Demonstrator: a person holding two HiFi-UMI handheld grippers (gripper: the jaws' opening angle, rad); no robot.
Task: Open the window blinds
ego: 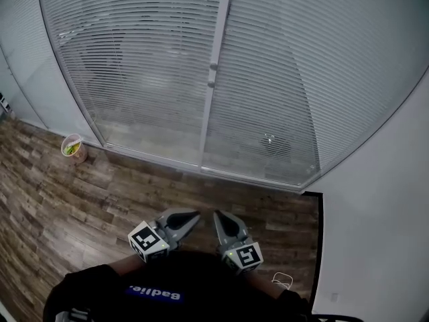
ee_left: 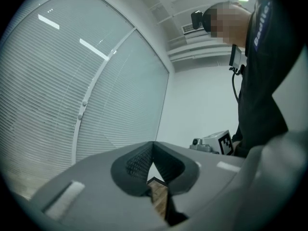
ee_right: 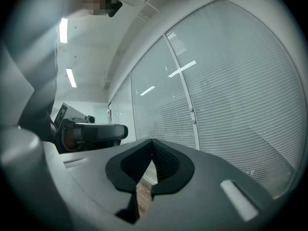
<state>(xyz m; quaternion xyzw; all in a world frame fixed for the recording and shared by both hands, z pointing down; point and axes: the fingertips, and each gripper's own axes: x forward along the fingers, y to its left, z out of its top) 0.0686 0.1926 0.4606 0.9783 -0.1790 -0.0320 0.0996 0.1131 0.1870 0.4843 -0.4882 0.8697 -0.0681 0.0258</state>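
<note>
blinds (ego: 134, 59): slats closed, set behind glass across the whole window ahead. two panels, split by a white post (ego: 216, 45) that carries two small knobs (ego: 212, 67). the lower edge comes down to the sill (ego: 161, 154) at floor level.

floor (ego: 80, 200): wood planks, bare between sill and tongs, with open room ahead and to the left.

wall (ego: 382, 233): plain white, close on the right, meeting the window at a corner. a dark skirting (ego: 320, 233) runs along its foot.

cup (ego: 72, 147): pale, something green inside. it stands on the floor by the left end of the sill, well apart from both tongs.

left tongs (ego: 194, 217): held low in front of the person, pointing toward the window. tips pressed together, nothing between them.

right tongs (ego: 218, 217): just beside the left pair, tips likewise pressed together and empty. the two pairs angle inward, their tips near each other.

cord (ego: 282, 280): a white loop on the floor near the skirting, behind the right tongs.

sleeve (ego: 100, 280): dark, at the lower edge of the head view.
</note>
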